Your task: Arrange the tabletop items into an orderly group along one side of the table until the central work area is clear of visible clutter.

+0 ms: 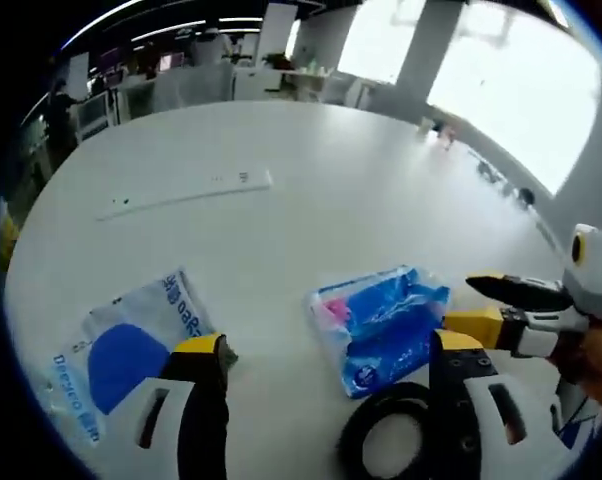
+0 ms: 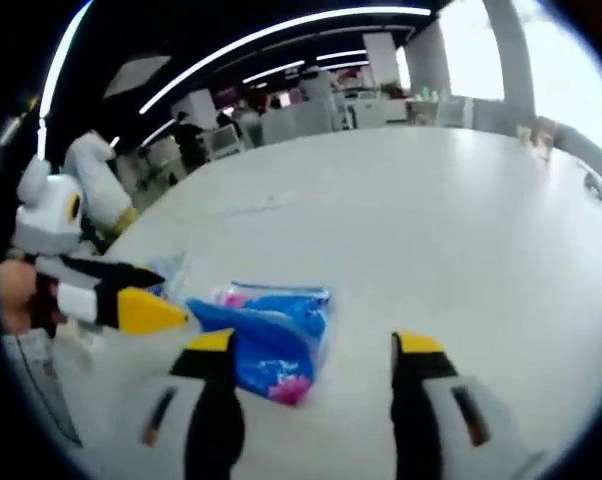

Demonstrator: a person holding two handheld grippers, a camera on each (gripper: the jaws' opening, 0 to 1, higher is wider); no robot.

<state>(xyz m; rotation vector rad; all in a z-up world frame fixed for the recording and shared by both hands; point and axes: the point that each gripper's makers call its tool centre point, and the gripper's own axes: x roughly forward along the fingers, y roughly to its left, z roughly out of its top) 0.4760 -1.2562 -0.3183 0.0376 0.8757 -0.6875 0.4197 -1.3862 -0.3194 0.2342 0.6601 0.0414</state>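
Note:
A blue tissue pack (image 1: 381,320) with a pink patch lies on the white round table (image 1: 311,150), just ahead of my left gripper (image 1: 329,345), which is open. My right gripper (image 1: 476,305) comes in from the right, its tips at the pack's right edge. In the right gripper view the pack (image 2: 271,340) lies before the left jaw of my open right gripper (image 2: 313,343), and the left gripper (image 2: 171,295) reaches in from the left. A black tape ring (image 1: 386,440) sits near my right jaw. A white and blue plastic bag (image 1: 131,355) lies by my left jaw.
A long white strip (image 1: 186,192) lies further out on the table. The table's far half (image 2: 431,200) is bare white surface. Desks and bright windows stand beyond the table's edge. A hand (image 2: 11,290) holds the left gripper.

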